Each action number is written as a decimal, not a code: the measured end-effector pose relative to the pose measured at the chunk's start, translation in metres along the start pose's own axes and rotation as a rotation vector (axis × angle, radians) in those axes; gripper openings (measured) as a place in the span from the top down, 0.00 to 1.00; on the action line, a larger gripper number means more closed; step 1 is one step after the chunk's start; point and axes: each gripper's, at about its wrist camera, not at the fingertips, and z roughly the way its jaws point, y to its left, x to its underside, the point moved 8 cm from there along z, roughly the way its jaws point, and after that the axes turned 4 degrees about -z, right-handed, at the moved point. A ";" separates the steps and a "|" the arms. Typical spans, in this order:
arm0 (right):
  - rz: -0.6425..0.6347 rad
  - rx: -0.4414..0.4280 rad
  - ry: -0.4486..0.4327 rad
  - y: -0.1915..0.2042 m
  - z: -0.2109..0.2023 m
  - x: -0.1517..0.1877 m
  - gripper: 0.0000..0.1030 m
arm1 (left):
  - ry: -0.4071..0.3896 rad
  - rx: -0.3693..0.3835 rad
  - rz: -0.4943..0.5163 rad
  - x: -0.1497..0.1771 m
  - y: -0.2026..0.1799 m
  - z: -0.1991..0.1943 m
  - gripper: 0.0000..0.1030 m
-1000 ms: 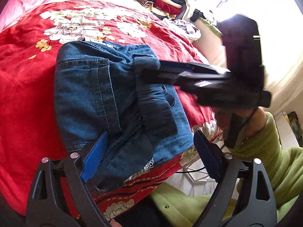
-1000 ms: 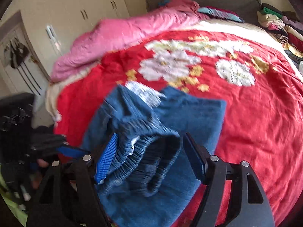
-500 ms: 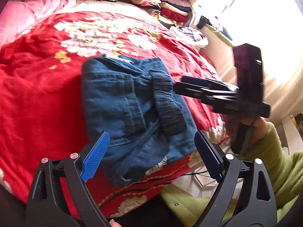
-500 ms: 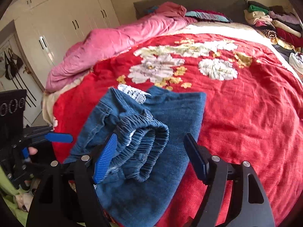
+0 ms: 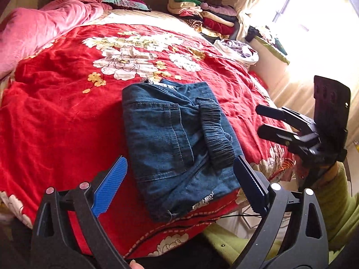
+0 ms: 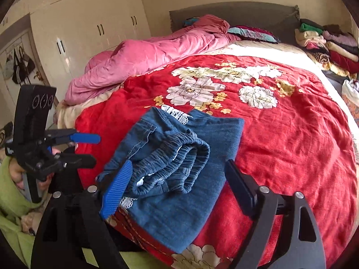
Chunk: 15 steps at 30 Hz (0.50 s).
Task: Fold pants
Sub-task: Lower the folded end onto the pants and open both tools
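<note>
The blue denim pants (image 5: 175,134) lie folded on the red flowered bedspread (image 5: 56,116) near the bed's front edge, with the elastic waistband (image 6: 179,157) bunched on top. My left gripper (image 5: 179,158) hovers in front of them, its jaws opening and nothing between them. From the right wrist view it (image 6: 96,149) sits off the pants' left side. My right gripper (image 6: 179,162) hangs just short of the waistband, its jaws opening and its pads touching nothing. In the left wrist view it (image 5: 259,120) is to the right of the pants.
A pink quilt (image 6: 145,56) is heaped along the bed's far left. Stacked folded clothes (image 5: 202,13) stand by the headboard, and a white bundle (image 5: 237,49) lies at the right edge. White wardrobes (image 6: 89,22) line the left wall. A green sleeve (image 5: 336,201) is below.
Both grippers have drawn back and up from the pants and spread wider. The right gripper no longer straddles the waistband. The pants stay folded on the bedspread.
</note>
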 end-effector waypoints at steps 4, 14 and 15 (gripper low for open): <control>-0.035 -0.034 0.003 0.016 0.000 0.007 0.19 | -0.002 -0.016 0.002 -0.002 0.003 0.001 0.14; -0.079 -0.100 0.057 0.039 0.025 0.022 0.19 | -0.028 -0.084 -0.021 -0.025 0.032 0.003 0.14; -0.072 -0.117 0.066 0.039 0.029 0.023 0.19 | -0.031 -0.087 -0.021 -0.028 0.033 0.004 0.14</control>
